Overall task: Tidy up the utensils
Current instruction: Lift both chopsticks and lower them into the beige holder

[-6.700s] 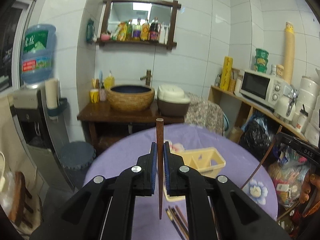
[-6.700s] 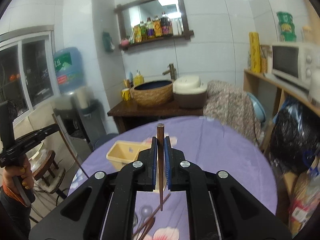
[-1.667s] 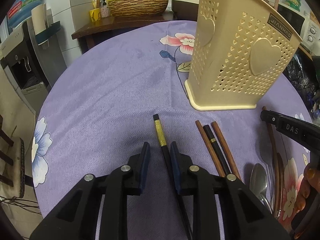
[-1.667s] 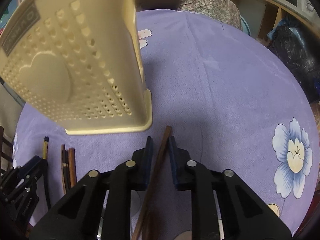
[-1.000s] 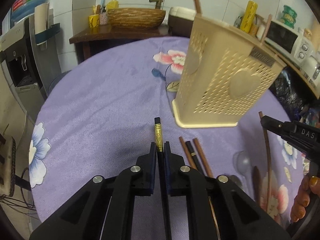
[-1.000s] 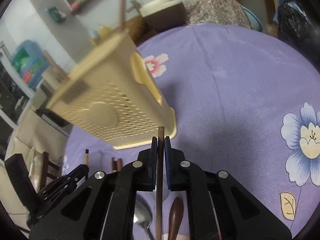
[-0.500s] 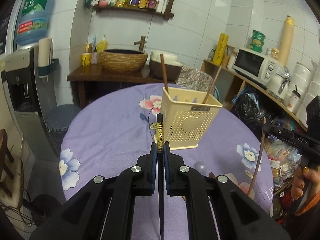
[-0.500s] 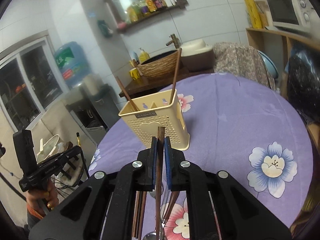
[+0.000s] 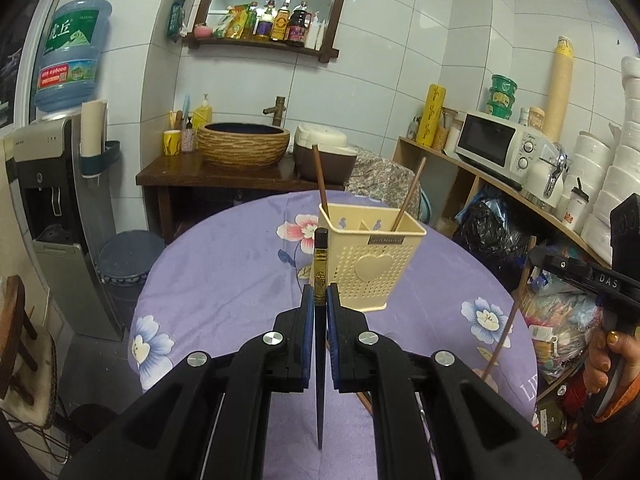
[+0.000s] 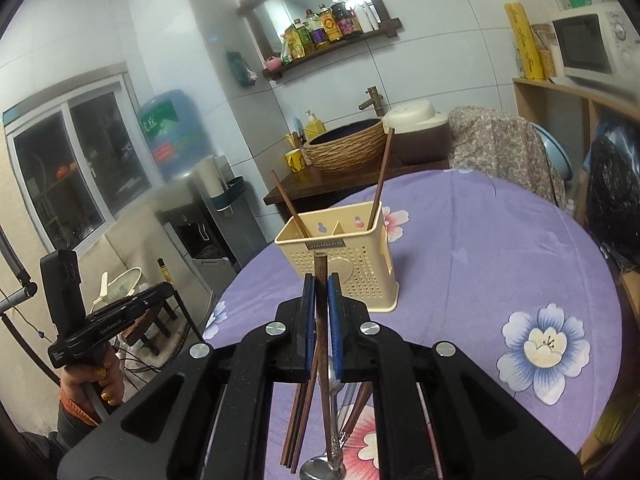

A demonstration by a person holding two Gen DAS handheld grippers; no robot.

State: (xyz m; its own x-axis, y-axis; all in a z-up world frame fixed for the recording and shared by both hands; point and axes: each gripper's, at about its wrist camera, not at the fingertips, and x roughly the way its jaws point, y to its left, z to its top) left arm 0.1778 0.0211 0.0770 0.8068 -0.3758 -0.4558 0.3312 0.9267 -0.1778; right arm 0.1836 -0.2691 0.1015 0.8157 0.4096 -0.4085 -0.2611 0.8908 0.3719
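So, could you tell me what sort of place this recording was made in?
Probably a small tiled home kitchen or dining corner: a microwave on a wooden shelf, a water dispenser by the wall, and a round table with a floral purple cloth.

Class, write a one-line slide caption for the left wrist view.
Left gripper clamps a black chopstick above the purple table, facing the cream holder.

A small home kitchen with white tiled walls: a microwave [image 9: 497, 145] on a wooden shelf, a rice cooker [image 9: 325, 152], oil and sauce bottles [image 9: 280, 22] by a mirror, a water dispenser [image 9: 44, 184], a round table in purple floral cloth [image 9: 224, 280]
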